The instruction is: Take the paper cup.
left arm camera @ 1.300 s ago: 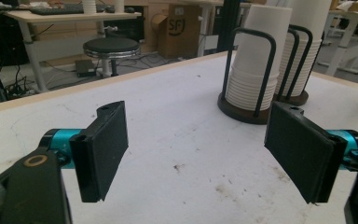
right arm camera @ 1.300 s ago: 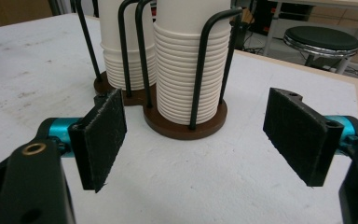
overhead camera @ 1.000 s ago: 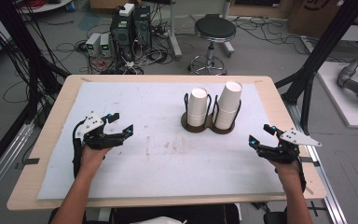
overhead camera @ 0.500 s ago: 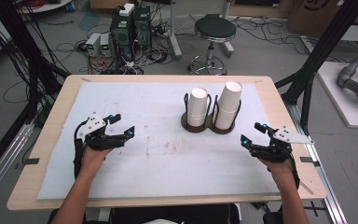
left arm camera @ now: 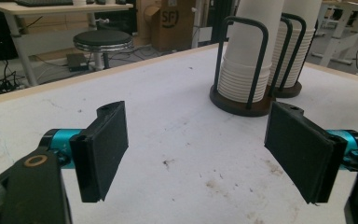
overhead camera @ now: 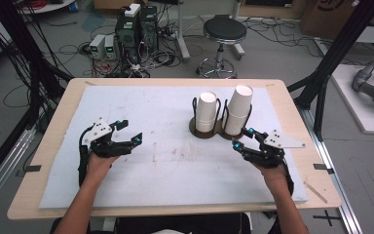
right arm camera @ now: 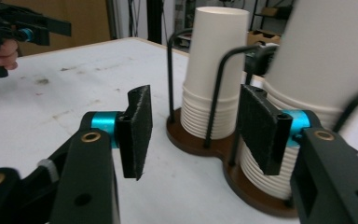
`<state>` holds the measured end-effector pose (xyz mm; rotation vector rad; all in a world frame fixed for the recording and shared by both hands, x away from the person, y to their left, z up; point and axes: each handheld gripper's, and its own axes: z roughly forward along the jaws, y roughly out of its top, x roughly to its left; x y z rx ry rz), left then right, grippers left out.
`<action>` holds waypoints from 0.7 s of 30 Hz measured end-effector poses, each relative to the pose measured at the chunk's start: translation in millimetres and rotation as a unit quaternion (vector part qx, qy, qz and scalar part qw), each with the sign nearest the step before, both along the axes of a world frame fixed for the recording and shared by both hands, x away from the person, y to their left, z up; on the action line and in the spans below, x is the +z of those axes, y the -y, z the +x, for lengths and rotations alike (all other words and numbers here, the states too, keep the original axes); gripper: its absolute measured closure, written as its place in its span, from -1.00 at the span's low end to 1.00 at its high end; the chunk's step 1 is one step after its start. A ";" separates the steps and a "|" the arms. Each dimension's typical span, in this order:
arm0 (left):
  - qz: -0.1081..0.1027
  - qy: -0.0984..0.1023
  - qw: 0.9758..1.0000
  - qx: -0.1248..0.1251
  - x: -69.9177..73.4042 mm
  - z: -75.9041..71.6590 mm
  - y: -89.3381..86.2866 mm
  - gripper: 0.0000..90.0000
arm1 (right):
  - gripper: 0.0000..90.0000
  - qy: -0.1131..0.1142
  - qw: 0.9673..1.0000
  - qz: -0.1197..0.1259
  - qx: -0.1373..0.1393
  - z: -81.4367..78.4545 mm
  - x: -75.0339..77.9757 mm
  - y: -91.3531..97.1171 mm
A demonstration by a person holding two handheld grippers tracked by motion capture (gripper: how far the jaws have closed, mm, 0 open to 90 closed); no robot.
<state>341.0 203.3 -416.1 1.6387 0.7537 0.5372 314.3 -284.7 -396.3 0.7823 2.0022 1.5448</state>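
R gripper (overhead camera: 240,138) sits just off the cup holder (overhead camera: 215,130) nr table's far-right part, jaws just been closing, half-apart, nothing btwn pads yet, prob presizing for nearer cup stack (overhead camera: 239,110). L gripper (overhead camera: 125,131) wide open, empty, parked nr left edge, out of the way.

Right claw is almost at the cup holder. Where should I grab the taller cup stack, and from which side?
Probably the bare upper wall of the taller cup stack, above the wire loops that cage its ribbed lower rims. Come from the person's side with the right claw, raised above the loops, pads either side of the cone. Its jaws have just been closing, nothing between them.
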 end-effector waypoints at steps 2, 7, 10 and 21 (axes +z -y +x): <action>0.001 0.000 1.000 0.001 0.2 -0.3 -0.1 -0.52 | 0.18 0.007 1.000 0.001 0.004 2.1 1.2 -8.0; 0.003 -0.002 1.000 0.000 -0.2 -0.3 0.2 -0.52 | 0.29 0.011 1.000 0.007 0.015 12.0 2.6 -25.9; 0.003 -0.004 1.000 -0.001 -0.6 0.0 0.4 -0.52 | 0.39 0.009 1.000 0.013 0.019 18.2 1.4 -36.0; 0.005 -0.006 1.000 -0.003 -1.6 1.0 1.5 -0.52 | 1.00 -0.005 1.000 -0.006 -0.015 43.8 -10.3 -62.1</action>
